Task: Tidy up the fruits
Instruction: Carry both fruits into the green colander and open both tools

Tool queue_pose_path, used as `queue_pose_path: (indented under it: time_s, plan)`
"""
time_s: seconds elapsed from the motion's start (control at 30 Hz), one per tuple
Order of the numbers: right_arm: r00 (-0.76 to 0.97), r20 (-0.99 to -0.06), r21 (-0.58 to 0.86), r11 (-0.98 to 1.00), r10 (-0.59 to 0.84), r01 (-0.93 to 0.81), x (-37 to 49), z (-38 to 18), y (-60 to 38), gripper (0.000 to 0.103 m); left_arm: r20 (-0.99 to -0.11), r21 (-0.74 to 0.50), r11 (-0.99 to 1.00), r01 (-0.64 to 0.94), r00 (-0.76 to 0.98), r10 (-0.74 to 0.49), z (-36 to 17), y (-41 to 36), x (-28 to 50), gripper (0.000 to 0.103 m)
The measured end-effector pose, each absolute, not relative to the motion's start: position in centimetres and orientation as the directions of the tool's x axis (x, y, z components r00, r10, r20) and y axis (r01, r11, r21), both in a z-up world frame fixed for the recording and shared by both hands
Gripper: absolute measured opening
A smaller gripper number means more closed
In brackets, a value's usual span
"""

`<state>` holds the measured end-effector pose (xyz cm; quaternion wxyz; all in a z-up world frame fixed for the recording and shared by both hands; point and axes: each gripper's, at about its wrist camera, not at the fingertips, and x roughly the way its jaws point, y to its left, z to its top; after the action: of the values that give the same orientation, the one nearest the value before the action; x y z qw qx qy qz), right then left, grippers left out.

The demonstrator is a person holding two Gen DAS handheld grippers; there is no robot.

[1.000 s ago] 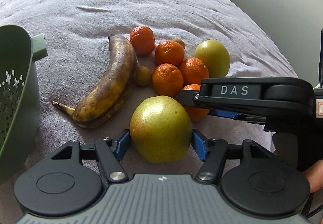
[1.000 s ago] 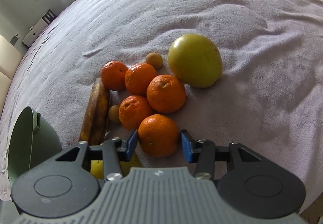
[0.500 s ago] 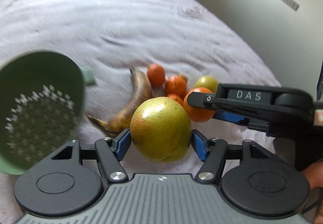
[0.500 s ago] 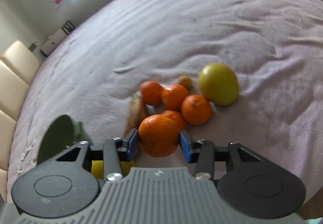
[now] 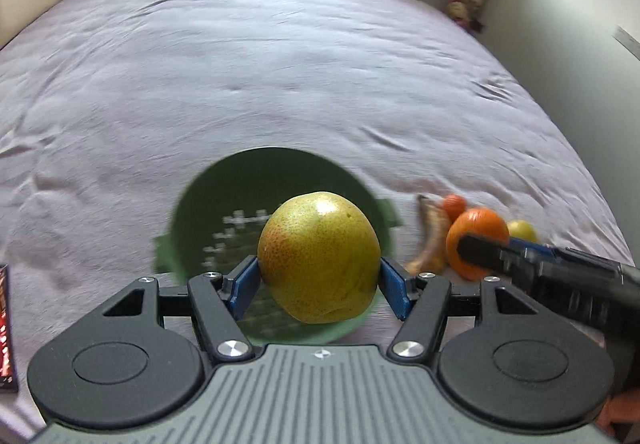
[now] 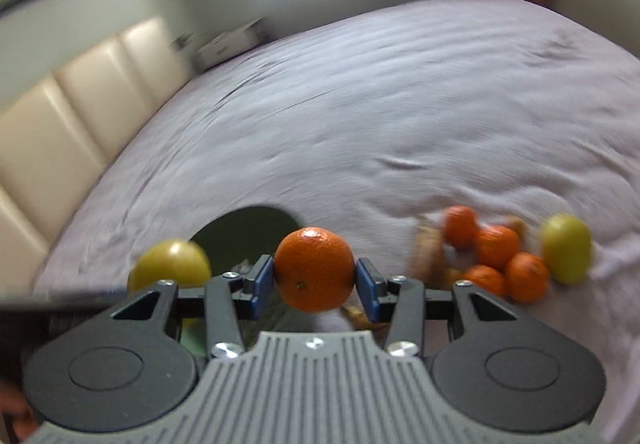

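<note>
Pear clamped crosswise above colander, broad end up.

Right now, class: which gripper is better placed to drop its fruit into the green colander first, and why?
Left. The left gripper holds the pear directly over the green colander. The right gripper holds its orange beside it, toward the fruit pile.

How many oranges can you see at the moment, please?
5: one orange held in the right gripper, four in the pile on the bed at. More may be hidden.
</note>
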<state>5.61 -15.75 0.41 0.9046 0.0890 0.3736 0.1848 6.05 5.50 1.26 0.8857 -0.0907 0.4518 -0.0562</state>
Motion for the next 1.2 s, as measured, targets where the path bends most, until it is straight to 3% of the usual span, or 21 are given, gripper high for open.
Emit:
queue_pose_path:
  time_s: [0.27, 0.53, 0.63, 1.2]
  plan:
    - [0.489, -0.765, 0.047, 0.795, 0.418, -0.605, 7.0, -0.5, -6.4, 0.042, -0.844, -0.190, 0.980, -0.052, 0.519, -0.137, -0.9, 8.6, 8.0, 0.074]
    - [0.334, -0.871, 0.043, 0.733, 0.361, -0.679, 11.3, -4.4, -4.4, 0.042, -0.875, -0.177, 0.984, -0.038, 0.464, -0.139, -3.3, 9.0, 9.7, 0.074]
    - [0.297, -0.893, 0.025, 0.698, 0.337, -0.716, 12.4, -5.7, -3.9, 0.042, -0.887, -0.114, 0.993, -0.018, 0.452, -0.094, -4.0, 8.3, 10.3, 0.074]
    - [0.223, -0.925, 0.031, 0.647, 0.308, -0.762, 14.0, -8.8, -2.5, 0.043, -0.926, -0.021, 0.999, 0.032, 0.377, -0.031, -6.8, 7.4, 12.1, 0.074]
